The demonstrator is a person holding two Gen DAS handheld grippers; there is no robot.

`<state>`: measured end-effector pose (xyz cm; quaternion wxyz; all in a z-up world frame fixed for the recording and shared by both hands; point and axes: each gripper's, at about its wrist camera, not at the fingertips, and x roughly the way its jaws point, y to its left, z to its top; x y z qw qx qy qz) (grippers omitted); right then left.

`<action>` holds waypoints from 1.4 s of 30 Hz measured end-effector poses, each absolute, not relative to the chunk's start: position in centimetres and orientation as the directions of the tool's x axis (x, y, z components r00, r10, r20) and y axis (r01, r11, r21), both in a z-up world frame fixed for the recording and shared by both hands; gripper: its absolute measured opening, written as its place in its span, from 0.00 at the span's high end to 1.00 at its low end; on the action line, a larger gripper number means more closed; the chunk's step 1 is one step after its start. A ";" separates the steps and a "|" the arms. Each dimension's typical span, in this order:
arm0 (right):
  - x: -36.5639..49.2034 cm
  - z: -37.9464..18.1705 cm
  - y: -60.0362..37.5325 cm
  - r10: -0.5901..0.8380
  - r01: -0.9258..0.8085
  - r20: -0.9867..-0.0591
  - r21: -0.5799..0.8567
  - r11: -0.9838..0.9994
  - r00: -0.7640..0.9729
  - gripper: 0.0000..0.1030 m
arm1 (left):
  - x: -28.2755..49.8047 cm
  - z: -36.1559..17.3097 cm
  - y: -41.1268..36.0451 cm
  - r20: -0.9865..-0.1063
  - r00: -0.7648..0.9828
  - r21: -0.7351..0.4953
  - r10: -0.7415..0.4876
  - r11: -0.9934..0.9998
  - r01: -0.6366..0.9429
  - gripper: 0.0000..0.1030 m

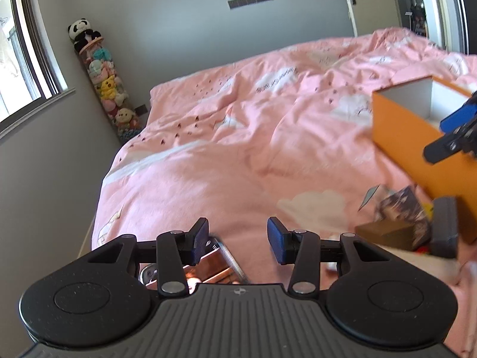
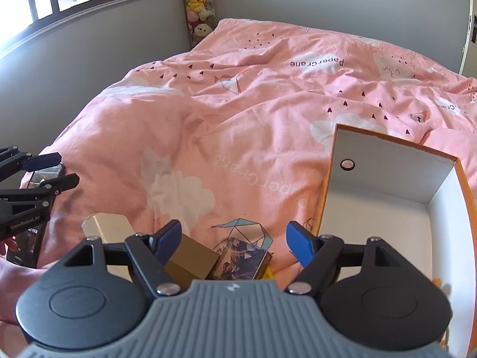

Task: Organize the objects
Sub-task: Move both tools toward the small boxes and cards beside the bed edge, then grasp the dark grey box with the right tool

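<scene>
Two tools are over the bed (image 2: pixel 238 113), which fills most of both views under a rumpled pink duvet printed with clouds and paper cranes. On it, toward my right, lies the orange box (image 2: pixel 387 185), open at the top, white inside and with nothing in the part I can see.

My right tool (image 2: pixel 234 238) hangs over the near edge of the bed with its jaws spread wide and nothing between the pads. The box sits just beside its right finger. Just below and between the fingers lies a small cluster: a gold box (image 2: pixel 193 259) under the left finger, a dark printed card pack (image 2: pixel 241 256) nearer the middle touching it, and a sliver of something yellow (image 2: pixel 268 273) beyond that. A cream box (image 2: pixel 104 225) rests to the left of the cluster, partly behind the tool.

My left tool (image 1: pixel 237 237) is well apart from the orange box, over the left side of the bed. Its jaws stand partly apart and the pads press on nothing. A flat, shiny, reflective item (image 1: pixel 214 264) lies beneath its left finger; I cannot tell what it is, nor whether the finger touches it. From the right wrist view the same tool (image 2: pixel 64 168) shows at the far left, above a dark package (image 2: pixel 29 247) near a bare hand (image 2: pixel 12 265).
</scene>
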<state>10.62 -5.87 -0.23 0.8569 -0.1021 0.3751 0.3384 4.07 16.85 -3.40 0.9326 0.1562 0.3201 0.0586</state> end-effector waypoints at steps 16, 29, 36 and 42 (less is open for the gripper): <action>11.6 -1.3 -3.7 0.433 -0.778 -0.838 0.016 0.628 0.332 0.24 | 6.6 -0.8 16.7 -0.522 0.835 0.332 0.176 0.943 0.009 0.38; 11.5 -3.4 -0.9 0.215 -0.978 -0.976 0.022 0.207 0.024 0.34 | 7.6 -1.5 12.8 -0.628 0.778 0.274 -0.019 0.930 0.244 0.35; 11.1 -5.0 0.9 0.086 -0.995 -0.996 -0.004 -0.100 -0.005 0.27 | 8.1 -2.3 11.9 -0.714 0.694 0.182 -0.092 0.933 0.311 0.35; 10.5 -6.4 2.4 0.025 -0.959 -0.998 0.047 -0.281 -0.057 0.28 | 8.8 -3.1 11.4 -0.793 0.594 0.107 -0.137 0.928 0.358 0.35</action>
